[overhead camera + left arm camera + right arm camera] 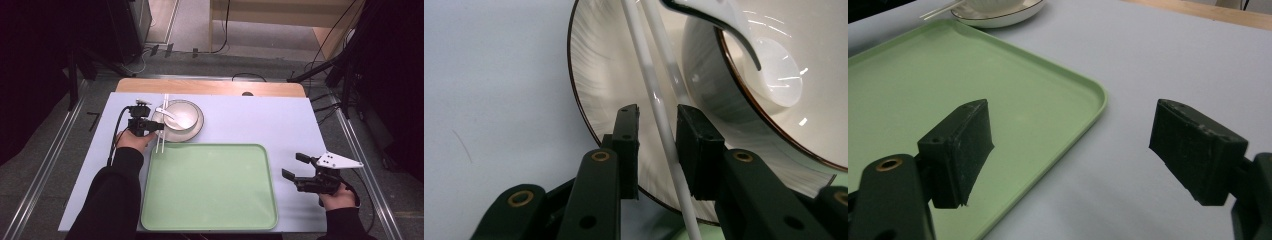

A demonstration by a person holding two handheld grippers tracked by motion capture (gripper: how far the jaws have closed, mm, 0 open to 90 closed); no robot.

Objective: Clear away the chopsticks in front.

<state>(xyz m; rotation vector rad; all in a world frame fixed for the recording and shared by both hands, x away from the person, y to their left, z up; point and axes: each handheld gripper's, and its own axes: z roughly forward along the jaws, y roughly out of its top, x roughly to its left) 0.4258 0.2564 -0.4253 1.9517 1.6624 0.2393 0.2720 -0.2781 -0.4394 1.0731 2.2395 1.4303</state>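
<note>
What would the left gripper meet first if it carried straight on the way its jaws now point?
Probably the white chopsticks: one already lies between the jaws of the left gripper, across the plate. Beyond them stands the bowl holding a spoon; depth is unclear.

Bowl point(182, 116) sits on plate point(196, 131), spoon point(167, 113) in bowl. Chopsticks point(163, 125) lie across plate's left rim. Tray point(210, 187) lies on worktop point(260, 120) just before plate. Right gripper point(295, 166) right of tray.
</note>
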